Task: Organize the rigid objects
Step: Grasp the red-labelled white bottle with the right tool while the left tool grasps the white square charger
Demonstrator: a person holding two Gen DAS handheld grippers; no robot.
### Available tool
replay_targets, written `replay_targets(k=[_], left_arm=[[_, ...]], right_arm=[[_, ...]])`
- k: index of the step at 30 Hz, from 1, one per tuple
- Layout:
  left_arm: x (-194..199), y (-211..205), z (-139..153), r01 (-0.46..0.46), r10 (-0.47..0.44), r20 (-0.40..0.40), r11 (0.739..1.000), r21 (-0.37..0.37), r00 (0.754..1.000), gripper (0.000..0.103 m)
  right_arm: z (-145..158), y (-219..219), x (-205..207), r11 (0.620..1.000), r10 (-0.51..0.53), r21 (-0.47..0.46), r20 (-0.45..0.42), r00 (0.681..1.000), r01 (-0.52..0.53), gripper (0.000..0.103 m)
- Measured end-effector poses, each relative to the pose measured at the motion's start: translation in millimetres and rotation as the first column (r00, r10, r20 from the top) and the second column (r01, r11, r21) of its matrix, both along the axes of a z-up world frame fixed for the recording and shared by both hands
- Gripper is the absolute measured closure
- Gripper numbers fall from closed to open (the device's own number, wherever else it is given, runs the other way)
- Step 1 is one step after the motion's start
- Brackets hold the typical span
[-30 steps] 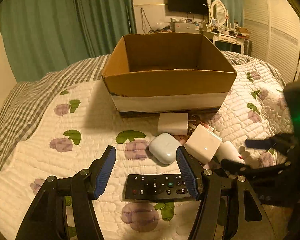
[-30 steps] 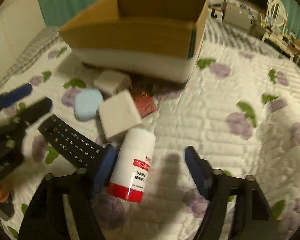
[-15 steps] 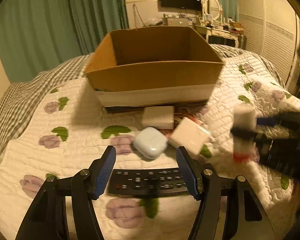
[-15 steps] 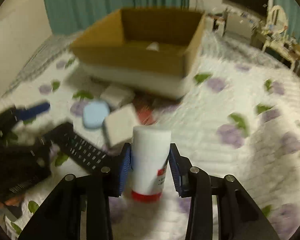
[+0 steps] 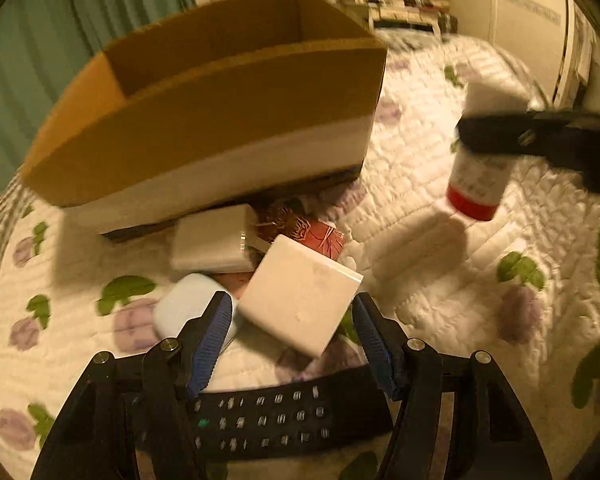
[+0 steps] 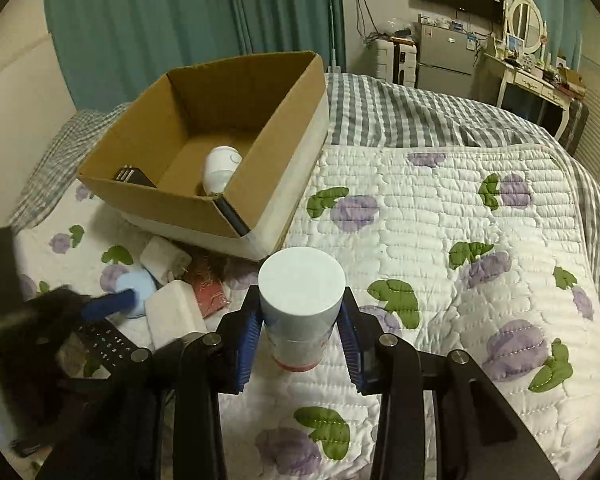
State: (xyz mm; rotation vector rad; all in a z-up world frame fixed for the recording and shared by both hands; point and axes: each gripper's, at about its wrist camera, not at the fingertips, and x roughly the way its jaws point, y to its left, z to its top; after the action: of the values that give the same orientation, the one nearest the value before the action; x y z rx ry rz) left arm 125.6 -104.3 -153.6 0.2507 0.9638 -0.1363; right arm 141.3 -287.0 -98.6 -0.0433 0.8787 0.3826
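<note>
My right gripper (image 6: pixel 300 316) is shut on a white bottle with a red base (image 6: pixel 300 304) and holds it upright above the quilt, right of the cardboard box (image 6: pixel 284 208). The bottle also shows in the left wrist view (image 5: pixel 480 160). My left gripper (image 5: pixel 292 328) is open, low over the quilt, with a white square box (image 5: pixel 300 300) between its fingers and a black remote (image 5: pixel 268 420) under them. A pale blue case (image 5: pixel 180 308) lies just left of the white square box. The cardboard box holds a white round object (image 6: pixel 220 168) and a dark item (image 6: pixel 134 178).
A flat white box (image 5: pixel 212 244) and a red patterned packet (image 5: pixel 312 236) lie against the cardboard box's front wall (image 5: pixel 220 176). The floral quilt (image 6: pixel 460 260) spreads to the right. Green curtains (image 6: pixel 180 20) hang behind; a desk and fridge stand far right.
My right gripper closed on the bottle, lifted it off the quilt and carried it up beside the box. My left gripper moved forward over the remote, toward the white square box.
</note>
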Motion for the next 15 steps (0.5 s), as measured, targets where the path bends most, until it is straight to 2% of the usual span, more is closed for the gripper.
replay_targets(k=[3,5,9,15], left_arm=[[7,-2,-3,0.012,-0.012,-0.005,1.0,-0.012,1.0,0.037],[8,-1,-2,0.013,-0.013,-0.011,0.999,-0.048,1.0,0.039],[-5,6,3,0.012,-0.011,0.006,0.996,-0.094,1.0,0.042],[-42,21,38,-0.029,0.04,0.096,0.993,-0.118,0.995,0.046]], right_arm=[[3,3,-3,1.0,0.016,0.008,0.014,1.0,-0.016,0.066],[0,5,-3,1.0,0.015,-0.005,0.009,1.0,-0.015,0.066],[-1,5,-8,1.0,0.013,-0.009,0.006,1.0,-0.013,0.066],[4,8,-26,0.999,0.0,-0.032,0.027,1.0,0.001,0.066]])
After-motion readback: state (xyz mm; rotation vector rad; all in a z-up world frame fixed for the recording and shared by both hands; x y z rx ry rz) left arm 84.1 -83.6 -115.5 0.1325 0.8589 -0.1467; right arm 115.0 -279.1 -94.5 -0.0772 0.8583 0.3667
